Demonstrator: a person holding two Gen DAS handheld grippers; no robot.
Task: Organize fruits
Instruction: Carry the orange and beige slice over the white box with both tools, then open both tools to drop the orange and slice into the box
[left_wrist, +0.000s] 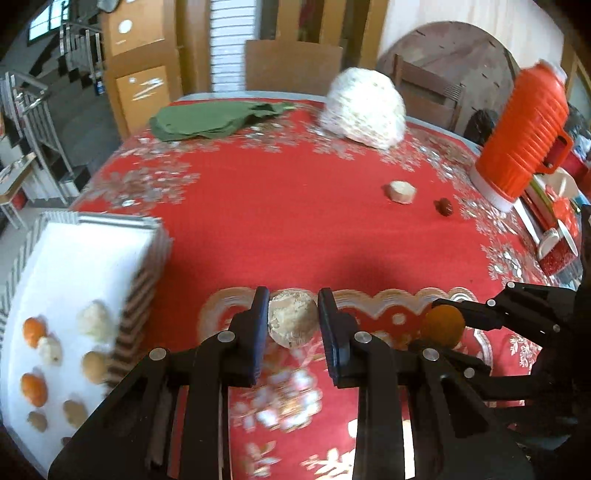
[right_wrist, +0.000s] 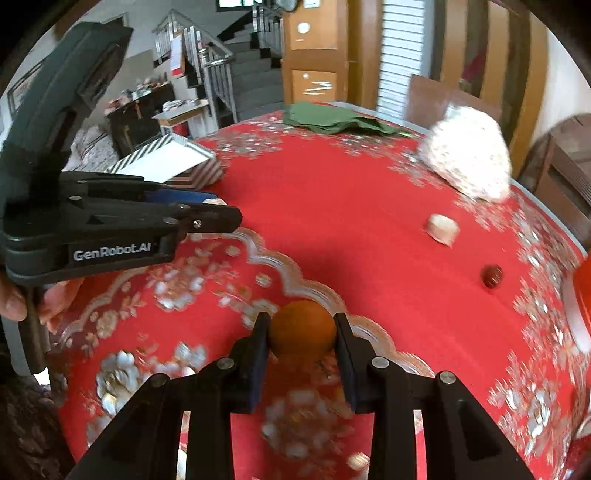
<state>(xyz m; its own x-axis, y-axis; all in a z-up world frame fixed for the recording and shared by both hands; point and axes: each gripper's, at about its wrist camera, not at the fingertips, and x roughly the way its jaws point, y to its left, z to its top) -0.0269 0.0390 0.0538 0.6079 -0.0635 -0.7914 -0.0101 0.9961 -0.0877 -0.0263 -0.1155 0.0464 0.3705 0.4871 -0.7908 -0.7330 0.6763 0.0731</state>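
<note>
Closest to my L cam: left gripper (left_wrist: 291, 321) pinching a pale brown round fruit (left_wrist: 291, 323), pads pressed on both sides, fruit lifted off the red tablecloth (left_wrist: 277, 221). R cam same story: right gripper (right_wrist: 301, 328) clamped on an orange fruit (right_wrist: 302, 326), held at its widest part so it prob won't slip. Both grippers sit side by side, each w/ one fruit, so I judge this is a two-at-once carry.

Next out, to my left: white tray (left_wrist: 85, 258) w/ striped rim at the table edge, already holding several small fruits, orange ones and pale ones loosely mixed. Looks like the drop-off spot, approx half filled. My loads prob go there, L one has the shorter trip.

Mid table, still loose: a pale cut chunk (left_wrist: 402, 192) and a small dark red fruit (left_wrist: 443, 206), near each other, well apart from the tray. Likely next pickups.

Far side: green cloth (left_wrist: 214, 120), white knitted mound (left_wrist: 364, 107), orange thermos (left_wrist: 524, 129) at right edge. Not task stuff, pushed back out of the way.
</note>
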